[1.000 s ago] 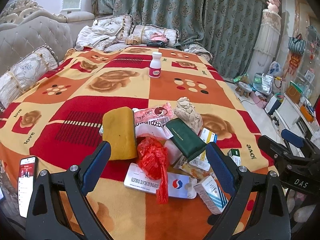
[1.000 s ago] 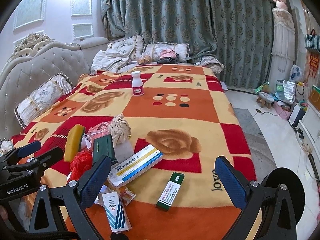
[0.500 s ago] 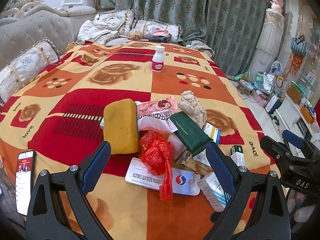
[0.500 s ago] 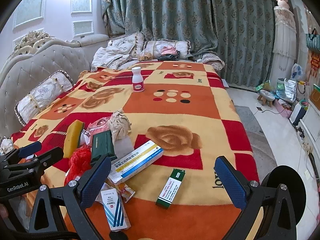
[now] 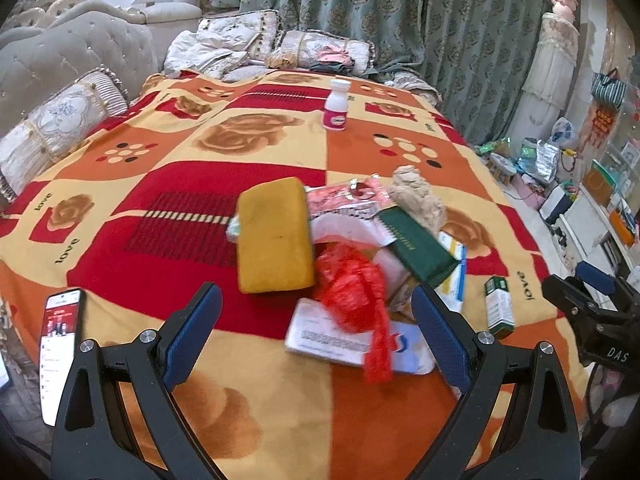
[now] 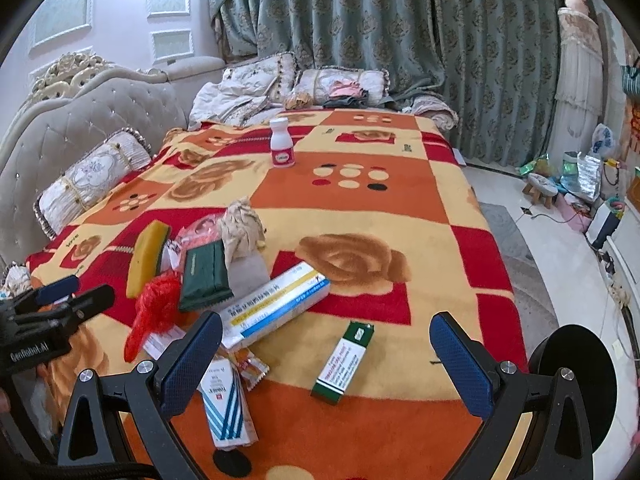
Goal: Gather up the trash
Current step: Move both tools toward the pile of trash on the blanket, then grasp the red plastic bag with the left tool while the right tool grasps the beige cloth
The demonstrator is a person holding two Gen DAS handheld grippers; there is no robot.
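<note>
Across the blanket (image 5: pixel 256 140) our left gripper (image 5: pixel 316 336) has crept nearer the red bag (image 5: pixel 352 284); both it and our right gripper (image 6: pixel 326 354) gape empty, so nothing is collected yet.

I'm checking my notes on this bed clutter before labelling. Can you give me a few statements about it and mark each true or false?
1. The white bottle stands upright, apart from the pile. True.
2. The left gripper is shut on the red plastic bag. False: its jaws are wide open and empty.
3. The green box lies alone on the blanket. True.
4. The right gripper holds the yellow sponge. False: it is open; the sponge rests in the pile.
</note>
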